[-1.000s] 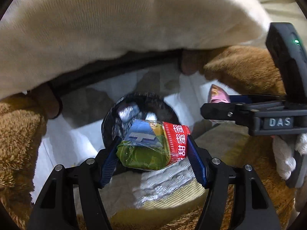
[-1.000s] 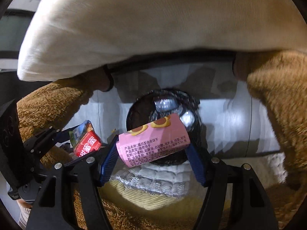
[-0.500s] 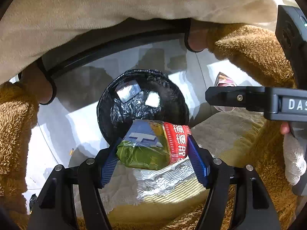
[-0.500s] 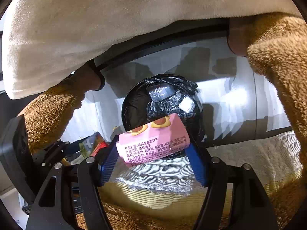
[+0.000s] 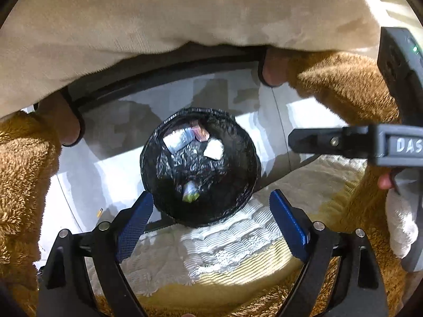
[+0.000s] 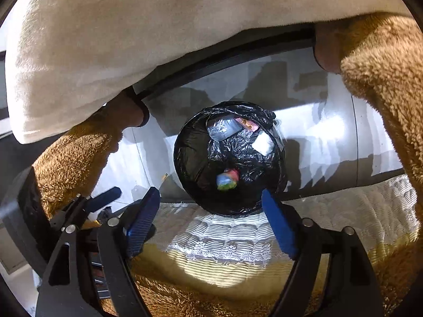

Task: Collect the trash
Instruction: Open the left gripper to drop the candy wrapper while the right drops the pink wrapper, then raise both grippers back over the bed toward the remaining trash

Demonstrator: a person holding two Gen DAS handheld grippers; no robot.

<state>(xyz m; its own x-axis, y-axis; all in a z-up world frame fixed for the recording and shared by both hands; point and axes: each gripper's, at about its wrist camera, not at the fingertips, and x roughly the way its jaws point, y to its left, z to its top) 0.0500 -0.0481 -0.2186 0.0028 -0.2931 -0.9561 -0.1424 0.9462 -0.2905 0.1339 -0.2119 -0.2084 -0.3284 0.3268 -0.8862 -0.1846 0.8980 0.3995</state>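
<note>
A round bin lined with a black bag (image 5: pixel 158 174) (image 6: pixel 190 158) stands on the floor right below both grippers. In it lie a silver wrapper (image 5: pixel 178 140), a pink wrapper (image 6: pixel 247 124) and a white scrap (image 6: pixel 263 144). The green and red snack packet (image 5: pixel 190 194) (image 6: pixel 227 179) is blurred, inside the bin's mouth. My left gripper (image 5: pixel 211 211) hangs over the bin's near rim, jaws opening, nothing between them. My right gripper (image 6: pixel 210 198) is the same: jaws opening and empty. One of its fingers (image 5: pixel 317 141) reaches in from the right in the left wrist view.
Beyond the bin is a beige cushion (image 5: pixel 185 21) on a black frame with wooden legs (image 5: pixel 68 126). Brown fluffy fabric (image 6: pixel 391 84) flanks both sides. A quilted white and yellow cover (image 5: pixel 224 259) with a lace edge lies under the grippers. The floor (image 6: pixel 330 132) is glossy white.
Both grippers opened and let go. The green and red packet left the left jaws and the pink wrapper left the right jaws; both are now in the bin.
</note>
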